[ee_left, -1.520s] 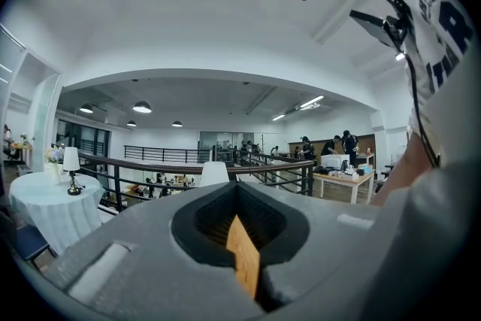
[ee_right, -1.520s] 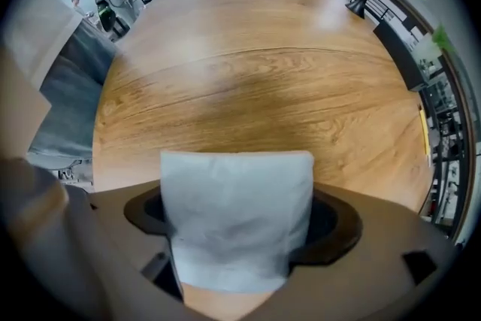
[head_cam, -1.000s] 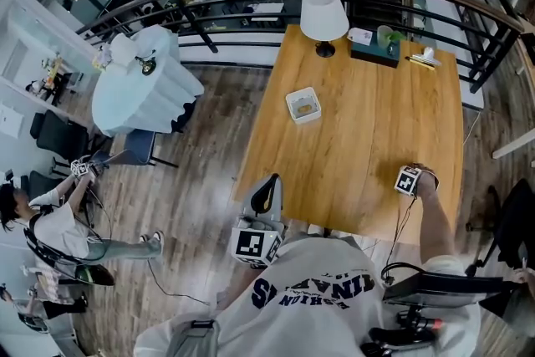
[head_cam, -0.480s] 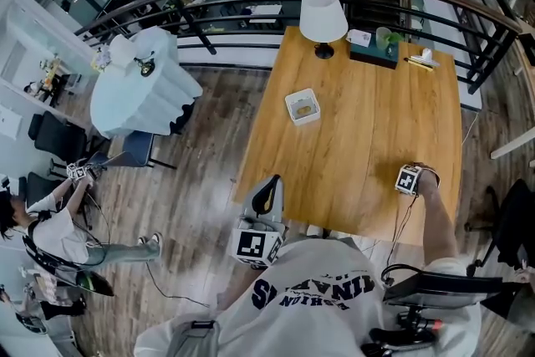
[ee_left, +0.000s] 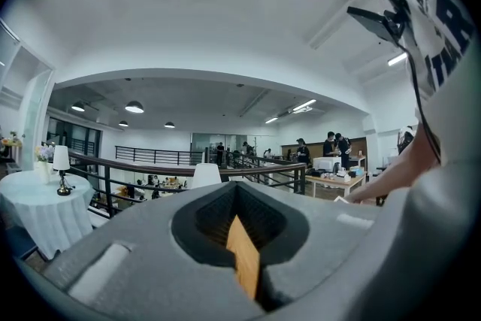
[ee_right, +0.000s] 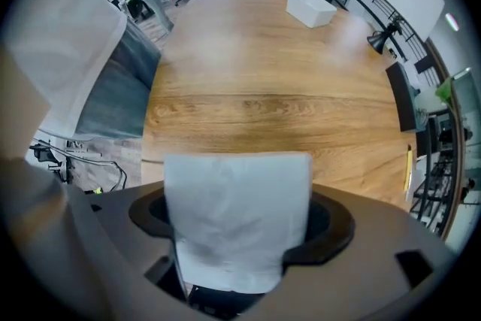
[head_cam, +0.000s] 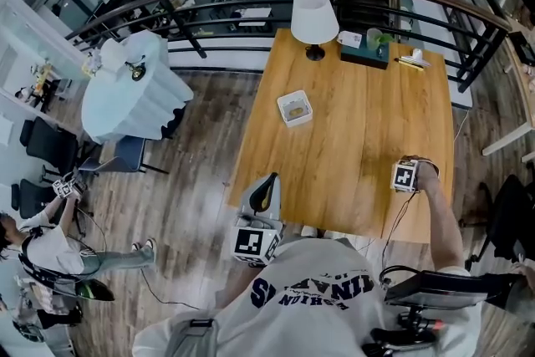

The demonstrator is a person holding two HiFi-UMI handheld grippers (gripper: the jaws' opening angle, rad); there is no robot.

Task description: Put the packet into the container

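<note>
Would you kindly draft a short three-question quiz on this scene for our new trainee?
1. True or false: the packet already lies in the container.
2. What does the right hand-held gripper hold? A a pen; B the packet; C nothing.
3. Fill in: at the far edge of the table stands a white-shaded ___.

Key: 1 false; 2 B; 3 lamp.

My wooden desk [head_cam: 368, 146] carries a white container [head_cam: 294, 108] toward its left side. Along the far edge stand a white-shaded lamp [head_cam: 314, 17], a dark flat box [head_cam: 363, 54] and some small white things [head_cam: 415, 58].
</note>
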